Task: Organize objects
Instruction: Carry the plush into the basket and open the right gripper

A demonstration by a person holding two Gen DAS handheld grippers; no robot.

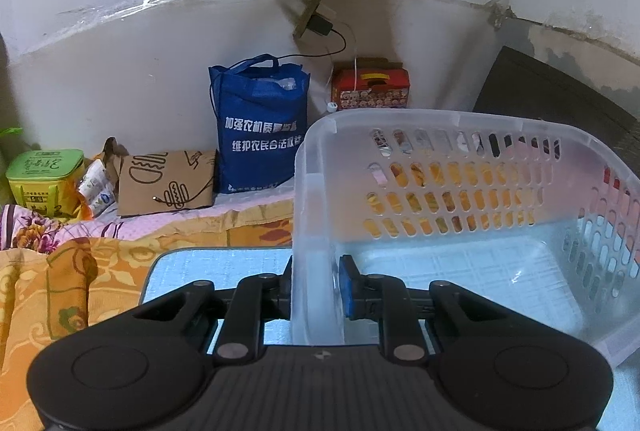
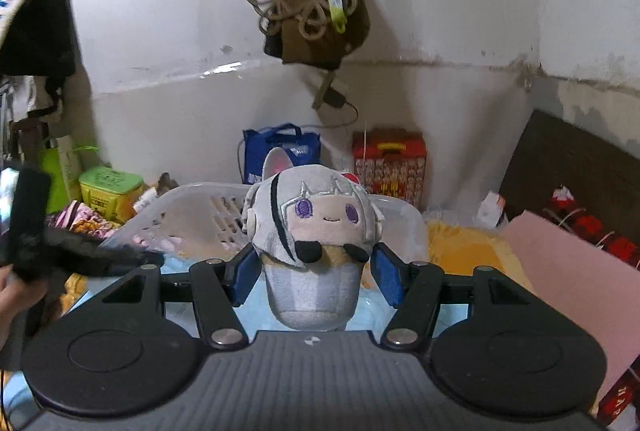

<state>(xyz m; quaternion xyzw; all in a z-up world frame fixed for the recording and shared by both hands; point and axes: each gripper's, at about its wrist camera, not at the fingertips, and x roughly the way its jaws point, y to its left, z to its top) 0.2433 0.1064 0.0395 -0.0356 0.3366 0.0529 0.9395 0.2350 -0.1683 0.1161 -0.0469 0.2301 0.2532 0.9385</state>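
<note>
Left tongs (image 1: 316, 287) pinch the near-left wall of the basket (image 1: 460, 167): one finger outside, blue-padded finger (image 1: 348, 287) inside. Basket is translucent, perforated, tilted up off the light-blue mat (image 1: 224, 267), nothing visible inside. Left of it, on the bed: green box (image 1: 44, 175), cardboard bag (image 1: 168, 183), blue tote (image 1: 260, 127); red carton (image 1: 374, 87) against the far wall.

Right tongs (image 2: 316, 275) spread around a grey plush (image 2: 316, 231); blue pads (image 2: 244, 275) sit just beside its body on either side, contact not resolvable. Plush is upright, face toward the camera, directly near-side of the basket (image 2: 192, 207). Far right: pink board (image 2: 572, 283).
</note>
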